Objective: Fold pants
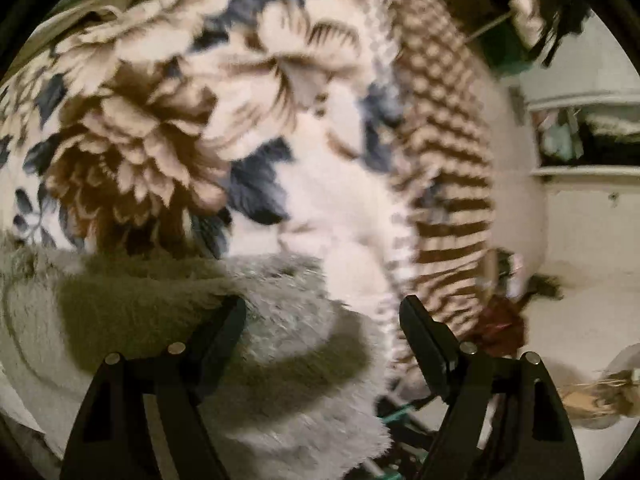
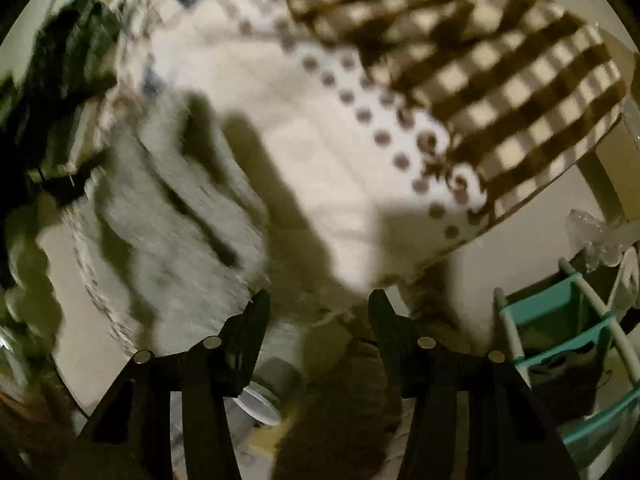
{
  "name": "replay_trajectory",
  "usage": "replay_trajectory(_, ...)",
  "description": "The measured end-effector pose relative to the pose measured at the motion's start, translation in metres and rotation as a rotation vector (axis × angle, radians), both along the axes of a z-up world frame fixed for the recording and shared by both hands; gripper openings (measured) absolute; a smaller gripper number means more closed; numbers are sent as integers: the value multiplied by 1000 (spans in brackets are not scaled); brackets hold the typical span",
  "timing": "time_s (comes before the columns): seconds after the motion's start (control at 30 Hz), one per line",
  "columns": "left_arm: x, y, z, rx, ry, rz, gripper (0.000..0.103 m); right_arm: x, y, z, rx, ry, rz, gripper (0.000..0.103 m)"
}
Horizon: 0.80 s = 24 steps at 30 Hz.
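The pants [image 1: 280, 320] are grey and fluffy and lie bunched on a flowered blanket [image 1: 168, 128]. In the left wrist view they fill the lower left, right under my left gripper [image 1: 322, 320], which is open with its left finger over the fabric. In the right wrist view the pants [image 2: 168, 216] lie rumpled at the left. My right gripper [image 2: 318, 312] is open and empty, a little right of the pants and above the blanket's edge. Both views are blurred by motion.
The blanket has a brown checked border [image 1: 448, 128] [image 2: 480, 72] and hangs over the bed edge. A teal and white rack [image 2: 560, 332] stands on the floor at the right. White shelves [image 1: 588, 136] stand by the wall. Dark clothes [image 2: 60, 80] lie at the left.
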<state>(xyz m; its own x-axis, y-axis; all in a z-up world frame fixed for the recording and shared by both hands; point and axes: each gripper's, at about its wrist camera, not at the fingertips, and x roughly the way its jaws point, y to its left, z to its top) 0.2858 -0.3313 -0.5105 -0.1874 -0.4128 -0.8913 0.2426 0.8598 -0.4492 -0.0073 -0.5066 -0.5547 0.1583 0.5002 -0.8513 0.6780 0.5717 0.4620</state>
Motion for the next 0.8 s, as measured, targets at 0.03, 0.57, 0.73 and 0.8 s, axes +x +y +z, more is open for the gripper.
replay_trajectory(0.03,-1,6,9,-20,-12,11,79,1,-3,8,2,-23,-13,58)
replay_trajectory(0.57,13,193,33,79,-154,342,88,6,14,17,-8,-6,-24,18)
replay_trajectory(0.73,11,208,18,98,-144,371,88,22,14,5,16,75,84,28)
replay_trajectory(0.8,9,209,13,105,-145,368,88,49,17,28,-52,8,128,46)
